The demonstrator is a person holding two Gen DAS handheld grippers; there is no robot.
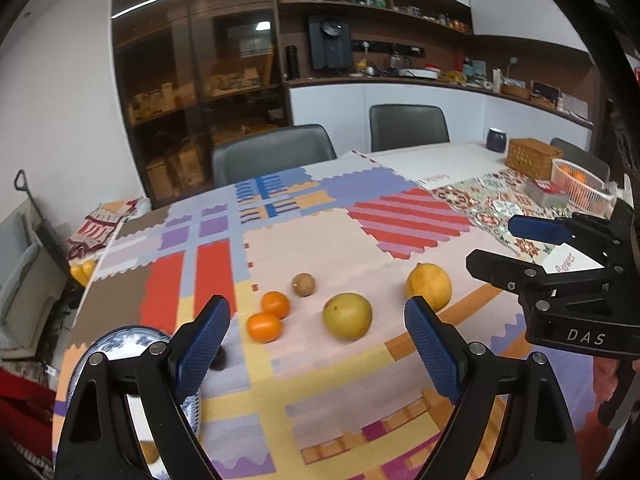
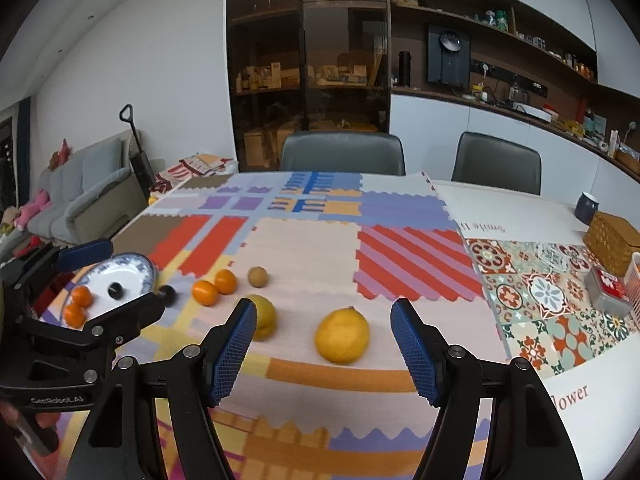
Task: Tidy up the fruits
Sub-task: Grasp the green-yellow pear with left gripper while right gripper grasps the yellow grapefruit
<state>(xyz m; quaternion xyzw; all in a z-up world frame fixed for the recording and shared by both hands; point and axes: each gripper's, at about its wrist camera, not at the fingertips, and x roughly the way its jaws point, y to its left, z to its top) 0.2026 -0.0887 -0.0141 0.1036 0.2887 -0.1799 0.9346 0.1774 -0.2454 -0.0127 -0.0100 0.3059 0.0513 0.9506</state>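
Standing by the table, I see both hand-held grippers hanging over the patchwork cloth with nothing between their fingers. The left gripper is spread wide and empty; the right gripper is parted too, also empty, lined up on the yellow lemon.

Loose on the cloth lie that lemon, a greenish-yellow round fruit beside it, two small oranges touching each other, and a brown kiwi just behind them. The blue-and-white plate at the near left edge already carries two small oranges and a dark plum; another dark fruit sits just off its rim.

What could go wrong, to my eye: the fruit is round and the cloth smooth, so an off-centre pinch may squirt the lemon sideways into its neighbour. The plate sits close to the table edge (uncomfortably so), and a nudge from the left gripper could shift it. The two tools are near each other and could collide.

Readable writing: "DAS" on the right gripper's body, "GenRobot.AI" on the left one's, and "lower" on the white mat, with "Smile" partly legible farther back.
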